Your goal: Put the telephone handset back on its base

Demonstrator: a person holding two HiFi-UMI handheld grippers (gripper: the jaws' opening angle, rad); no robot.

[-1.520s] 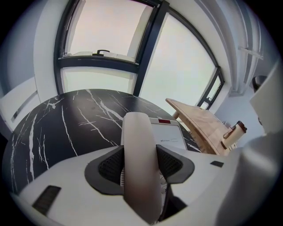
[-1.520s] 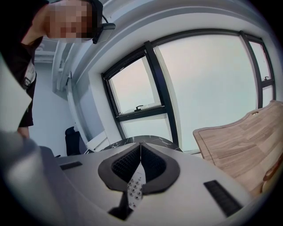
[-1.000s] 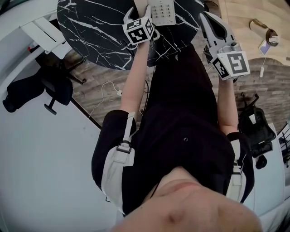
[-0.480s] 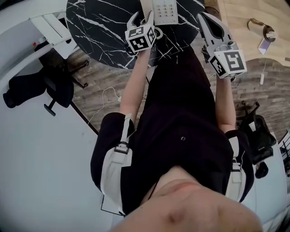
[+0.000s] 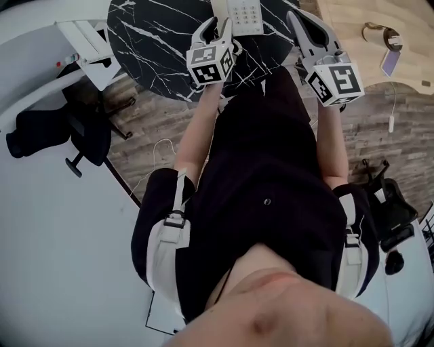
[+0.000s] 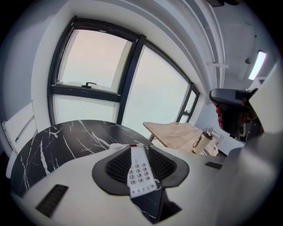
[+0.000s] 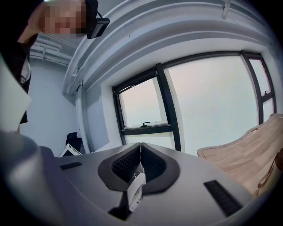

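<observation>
The white telephone with its grey keypad lies on the round black marble table, at the top of the head view. My left gripper hovers at the phone's near left corner, by the coiled cord. Its jaws are closing. In the left gripper view the phone shows in the gap of the left gripper, and the pads do not press on it. My right gripper hangs to the right of the phone with its jaws together. In the right gripper view the right gripper has its tips meeting.
A light wooden table with a small roll stands at the right. A dark office chair and a white shelf unit are at the left. A black bag and a loose cable lie on the floor.
The left jaws have narrowed. The right gripper has moved up and to the left, nearer the table's edge. The left gripper stays at the phone's corner.
</observation>
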